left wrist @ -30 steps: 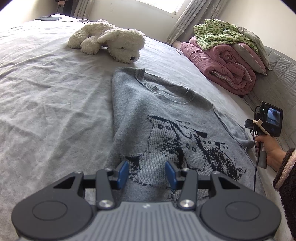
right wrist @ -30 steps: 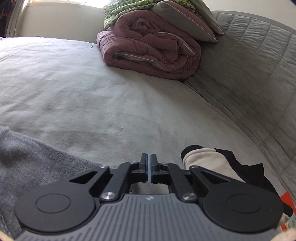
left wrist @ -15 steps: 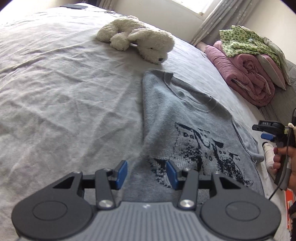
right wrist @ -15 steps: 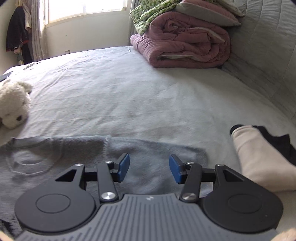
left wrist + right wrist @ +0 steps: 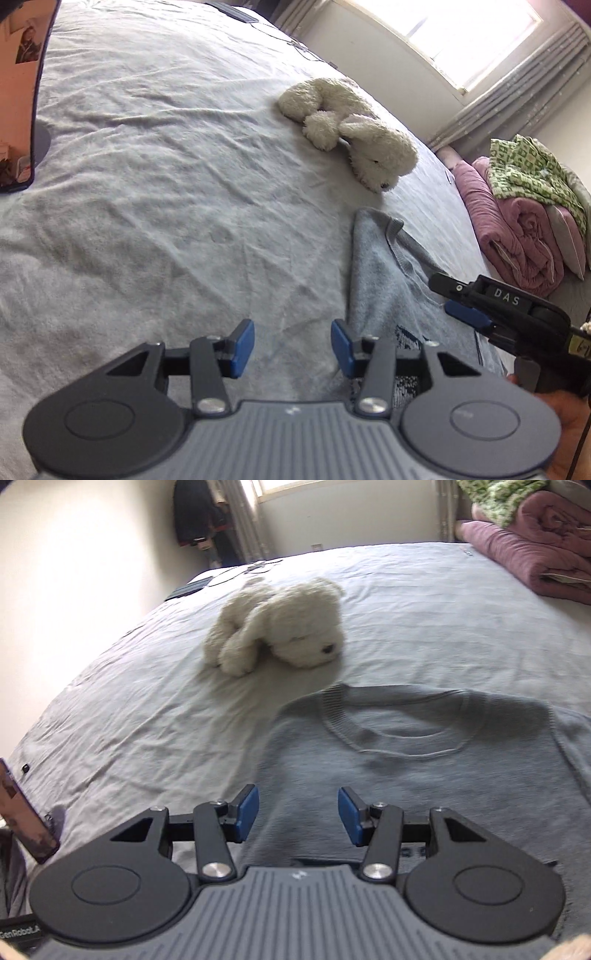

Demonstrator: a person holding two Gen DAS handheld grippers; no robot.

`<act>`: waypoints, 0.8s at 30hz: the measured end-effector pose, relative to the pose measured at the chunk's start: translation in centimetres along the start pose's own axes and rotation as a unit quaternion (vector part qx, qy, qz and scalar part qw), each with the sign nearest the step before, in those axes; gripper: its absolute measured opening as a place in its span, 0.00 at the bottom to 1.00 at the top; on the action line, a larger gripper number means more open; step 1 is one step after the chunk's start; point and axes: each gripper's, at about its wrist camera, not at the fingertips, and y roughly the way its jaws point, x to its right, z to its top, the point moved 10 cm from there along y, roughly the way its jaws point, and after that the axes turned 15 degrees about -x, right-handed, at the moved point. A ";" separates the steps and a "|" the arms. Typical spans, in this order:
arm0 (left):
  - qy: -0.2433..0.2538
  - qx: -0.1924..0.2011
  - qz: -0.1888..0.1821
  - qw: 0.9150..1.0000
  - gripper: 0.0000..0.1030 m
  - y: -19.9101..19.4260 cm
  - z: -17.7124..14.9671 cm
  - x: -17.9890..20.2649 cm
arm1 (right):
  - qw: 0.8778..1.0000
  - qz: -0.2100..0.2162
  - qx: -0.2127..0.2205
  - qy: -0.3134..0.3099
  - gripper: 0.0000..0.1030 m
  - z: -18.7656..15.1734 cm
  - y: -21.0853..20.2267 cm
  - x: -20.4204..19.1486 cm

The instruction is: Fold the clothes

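A grey knit sweater with a dark pattern lies flat on the bed, its collar toward the far side; it also shows in the left wrist view. My left gripper is open and empty, over the sheet at the sweater's left edge. My right gripper is open and empty, just above the sweater's body below the collar. The right gripper also shows in the left wrist view, hovering over the sweater.
A white plush dog lies beyond the collar. Rolled pink quilts with a green blanket are stacked at the far right by the headboard. The grey bed sheet is wrinkled and stretches left.
The right gripper opened and swung left from the bed's right side to over the sweater. The left gripper shifted left, off the sweater's body to its left edge.
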 end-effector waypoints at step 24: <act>-0.036 -0.009 0.022 0.999 0.60 1.4 0.3 -2.0 | 0.988 0.108 0.069 0.083 0.06 -2.0 3.8 2.1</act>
